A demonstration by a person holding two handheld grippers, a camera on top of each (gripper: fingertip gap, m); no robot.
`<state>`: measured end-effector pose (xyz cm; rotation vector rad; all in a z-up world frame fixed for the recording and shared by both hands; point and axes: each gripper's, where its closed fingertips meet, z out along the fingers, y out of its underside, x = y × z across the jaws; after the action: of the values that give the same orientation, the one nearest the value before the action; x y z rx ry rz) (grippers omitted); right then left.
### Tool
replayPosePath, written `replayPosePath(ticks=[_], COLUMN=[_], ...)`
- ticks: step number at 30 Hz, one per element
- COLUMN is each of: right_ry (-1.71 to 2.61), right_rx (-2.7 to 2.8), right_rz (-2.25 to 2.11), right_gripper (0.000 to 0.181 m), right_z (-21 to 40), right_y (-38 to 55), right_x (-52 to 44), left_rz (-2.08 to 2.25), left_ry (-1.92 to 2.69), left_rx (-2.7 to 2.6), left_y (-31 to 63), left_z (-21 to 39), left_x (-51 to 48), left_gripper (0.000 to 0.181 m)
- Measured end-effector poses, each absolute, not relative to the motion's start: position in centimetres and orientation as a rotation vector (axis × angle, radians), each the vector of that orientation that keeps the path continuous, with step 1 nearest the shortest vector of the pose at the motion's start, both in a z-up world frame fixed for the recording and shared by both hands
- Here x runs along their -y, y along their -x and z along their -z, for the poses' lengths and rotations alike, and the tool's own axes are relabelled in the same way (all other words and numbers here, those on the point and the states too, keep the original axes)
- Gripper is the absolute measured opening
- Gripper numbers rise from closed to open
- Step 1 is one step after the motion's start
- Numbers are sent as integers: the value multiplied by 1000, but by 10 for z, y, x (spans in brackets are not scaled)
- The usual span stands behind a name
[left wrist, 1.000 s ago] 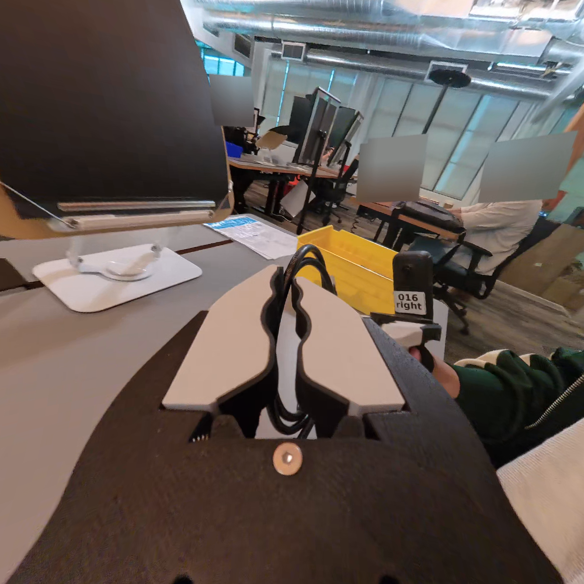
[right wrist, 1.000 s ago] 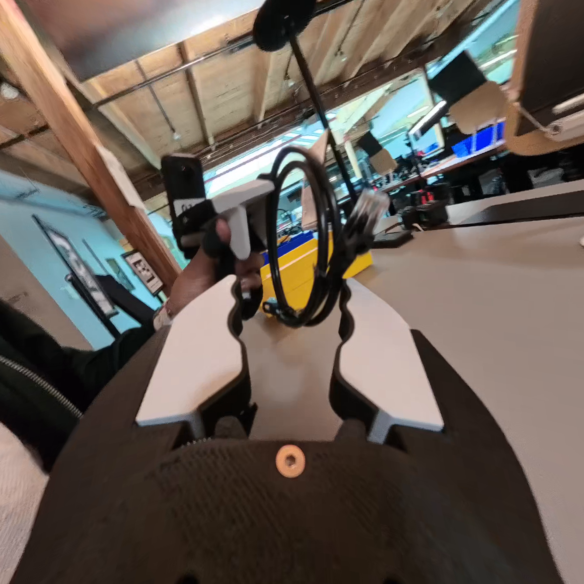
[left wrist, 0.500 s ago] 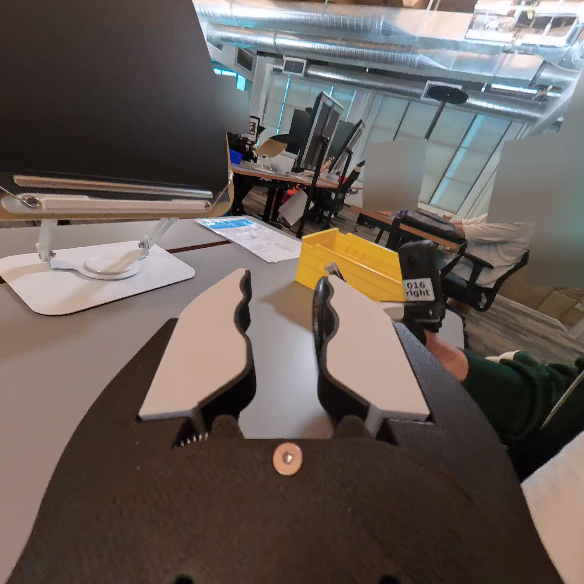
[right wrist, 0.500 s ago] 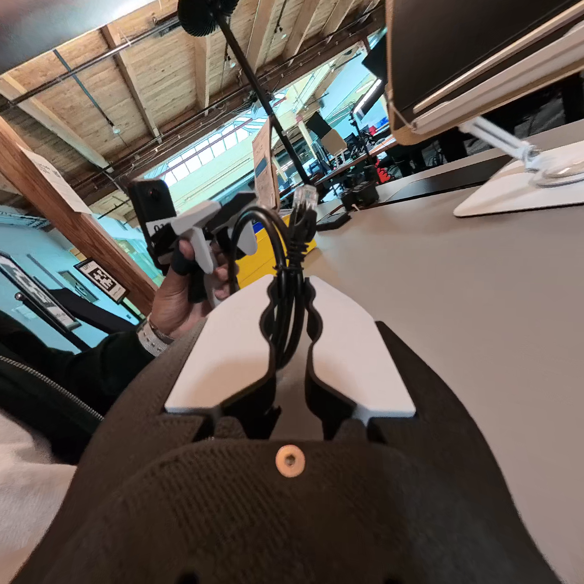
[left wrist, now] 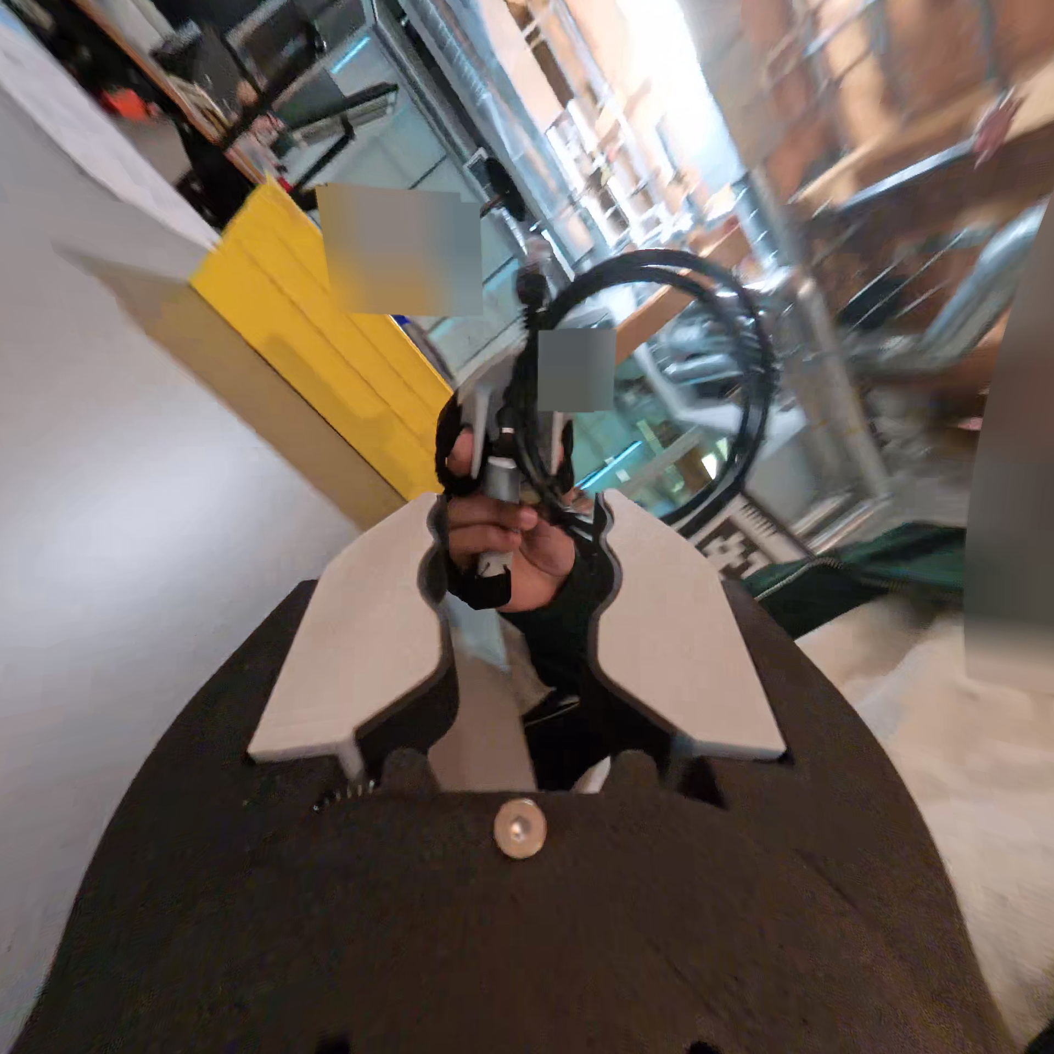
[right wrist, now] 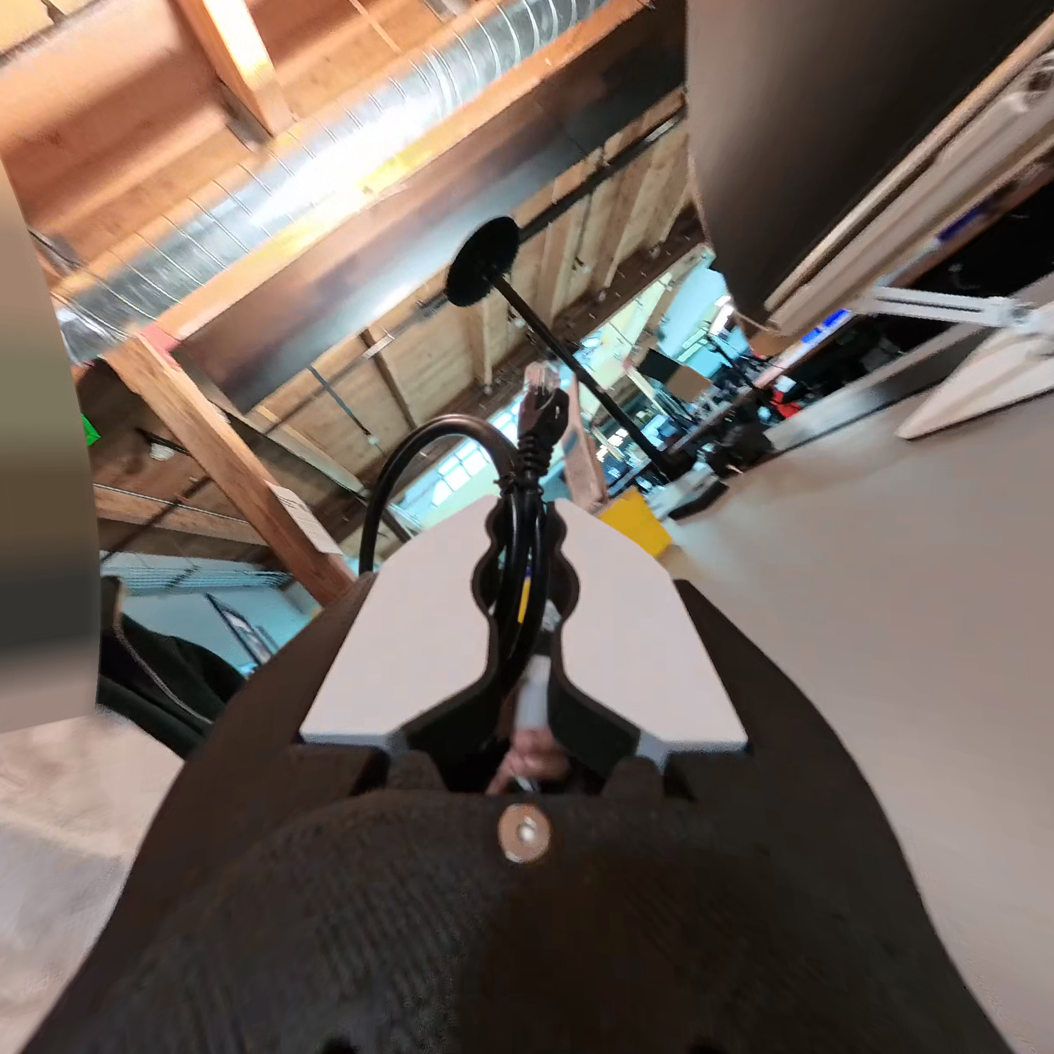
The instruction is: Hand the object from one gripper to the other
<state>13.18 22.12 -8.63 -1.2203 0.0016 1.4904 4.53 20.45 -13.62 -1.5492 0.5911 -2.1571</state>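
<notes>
The object is a coiled black network cable. In the right wrist view my right gripper [right wrist: 525, 513] is shut on the cable [right wrist: 522, 570]. Its loop [right wrist: 399, 456] bulges out to the left and its clear plug [right wrist: 539, 382] points up past the fingertips. In the left wrist view my left gripper [left wrist: 519, 510] is open and empty. It faces the right gripper [left wrist: 513, 410], held by a hand [left wrist: 513, 547] just beyond its fingertips. The cable's loop [left wrist: 747, 365] hangs out to the right there. Both views are tilted and blurred.
A grey table shows in the left wrist view [left wrist: 114, 485] and the right wrist view [right wrist: 855, 599]. A yellow bin [left wrist: 319, 308] stands at its edge and also shows in the right wrist view [right wrist: 633, 525]. A dark monitor [right wrist: 827, 114] on a white stand [right wrist: 981, 388] is at the right.
One second ago my left gripper was shut on the cable and my right was open around it. The right shut, the left opened and drew back. Both have since tilted.
</notes>
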Motion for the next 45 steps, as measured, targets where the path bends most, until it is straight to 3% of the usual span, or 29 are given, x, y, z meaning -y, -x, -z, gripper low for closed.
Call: replayPosePath(ticks=[9,18,24,27,33,36,39,45], right_ry=[1053,1113,1117,1137,1143,1182,1233,1372], right_rx=[225,308,430,508,469,366,300,286], right_rz=[-1613,-1656,-1602,-1543,-1560,-1526,-1487,-1457], right_gripper=[13,13,13,13,14,45,54,52], right_z=[35,53,52,56,62,68,76,97], right_y=[-65,-24,-18,-15,-17,-25,-32,-24], right_x=[-187,-176,-163,-159,-172,-190,-207,-215], left_rz=[2427,2548,2570,2616,2438,2344,2158,1740], left_ry=[1328,1369,1510,1494,1528,1519,1560,1649], left_rx=[-824,-843,-933,-930,-929,-819,-736,-669], left_y=[-46,-26,-39,-39,-38,-29,-15,21], left_z=[86,99,119,118,123,121,124,133], left_x=[-138,-116,-97,-93,-104,-123,-150,-195], left_gripper=[40,29,33,17,16,14,13,13])
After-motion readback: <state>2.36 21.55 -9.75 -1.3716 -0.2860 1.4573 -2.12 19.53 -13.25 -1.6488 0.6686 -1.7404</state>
